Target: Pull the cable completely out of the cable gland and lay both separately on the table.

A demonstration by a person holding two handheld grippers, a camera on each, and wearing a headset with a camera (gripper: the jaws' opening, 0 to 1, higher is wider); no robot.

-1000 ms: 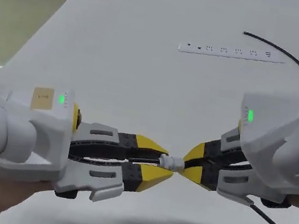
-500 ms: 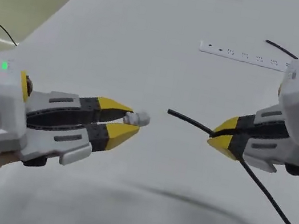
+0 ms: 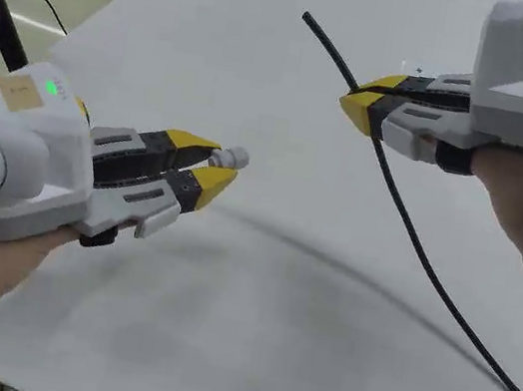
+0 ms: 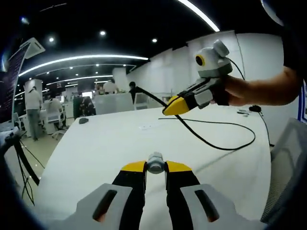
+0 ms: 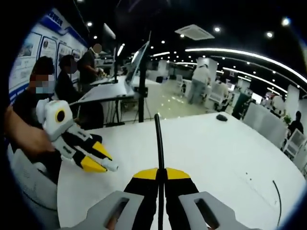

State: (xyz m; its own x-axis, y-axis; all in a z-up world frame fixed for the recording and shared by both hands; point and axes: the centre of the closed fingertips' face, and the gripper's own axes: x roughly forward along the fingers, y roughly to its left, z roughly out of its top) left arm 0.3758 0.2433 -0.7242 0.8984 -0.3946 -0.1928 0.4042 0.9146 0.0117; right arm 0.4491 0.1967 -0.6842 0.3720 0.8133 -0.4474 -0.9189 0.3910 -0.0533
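1. White counter (image 3: 249,325) spreads beneath both of my tools. Beyond it is an open office with curved ceiling light strips (image 4: 86,58) and people (image 4: 33,108) standing among the desks.
2. My left tool (image 3: 217,170) hangs above the near part of the counter. Its yellow-tipped jaws are pinching the cable gland (image 3: 232,158).
3. The small pale gland sits right at the left tool's tips and pokes out just past them. It is off the counter.
4. My right tool (image 3: 351,101) is held higher, ahead of the left tool and to its right, well apart from it. Its jaws are pressed together on the black cable (image 3: 407,231).
5. A short free end of the cable stands out past the right tool's tips, pointing up and away from me. It is well apart from the gland in the left tool.
6. Behind the right tool's tips the cable drops away under the tool. It runs back towards me on the right, above its own soft shadow on the counter.
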